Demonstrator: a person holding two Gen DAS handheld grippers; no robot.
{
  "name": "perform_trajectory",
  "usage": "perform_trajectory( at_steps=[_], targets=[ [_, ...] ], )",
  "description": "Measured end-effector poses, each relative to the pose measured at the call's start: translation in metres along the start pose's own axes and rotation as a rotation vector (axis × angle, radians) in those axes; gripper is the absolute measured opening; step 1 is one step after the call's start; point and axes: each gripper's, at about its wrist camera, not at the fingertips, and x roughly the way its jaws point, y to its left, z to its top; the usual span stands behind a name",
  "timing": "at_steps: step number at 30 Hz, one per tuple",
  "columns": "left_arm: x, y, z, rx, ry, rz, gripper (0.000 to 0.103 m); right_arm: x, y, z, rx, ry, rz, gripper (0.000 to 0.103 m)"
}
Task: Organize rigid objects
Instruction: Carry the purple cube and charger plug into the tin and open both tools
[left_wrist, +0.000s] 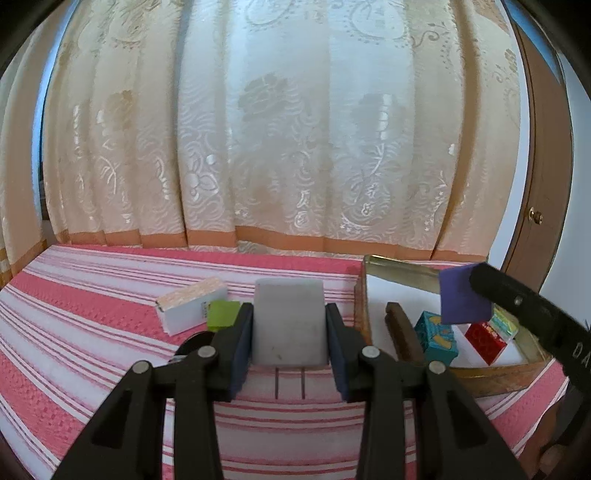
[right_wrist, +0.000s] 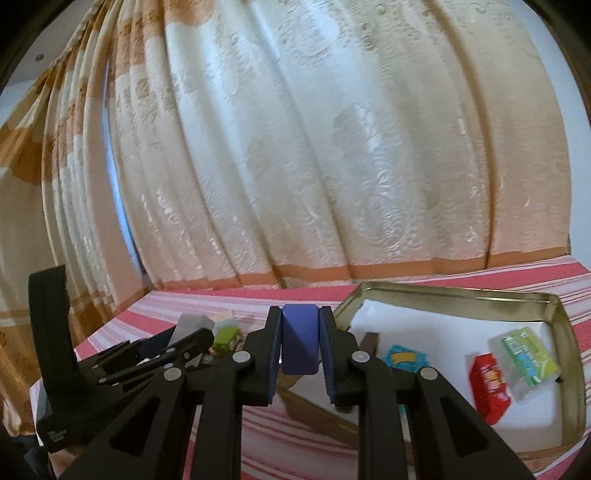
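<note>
Purple block (right_wrist: 300, 341): clamped in right gripper (right_wrist: 300, 354), held over the gold tray's (right_wrist: 461, 291) near rim, apparently for deposit among the boxes there. Grey block (left_wrist: 289, 321): clamped in left gripper (left_wrist: 289, 343), above the striped bedspread (left_wrist: 92, 332), likely next.

We see a grey block (left_wrist: 289, 325) pinched upright, a purple block (right_wrist: 300, 341) pinched above a gold tray (right_wrist: 458, 291), red (right_wrist: 489, 384) and teal (right_wrist: 404, 358) boxes inside.

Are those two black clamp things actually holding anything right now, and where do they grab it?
Yes, both. The left gripper pinches a grey block by its two side faces; the right gripper clamps a purple block the same way, by its sides.
</note>
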Motion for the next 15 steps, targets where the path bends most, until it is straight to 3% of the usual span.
perform_trajectory(
  at_steps=[15],
  targets=[
    [0.008, -0.041, 0.003, 0.047, -0.005, -0.02, 0.037, -0.016, -0.045, 0.007, 0.025, -0.025, -0.081, 0.022]
  ],
)
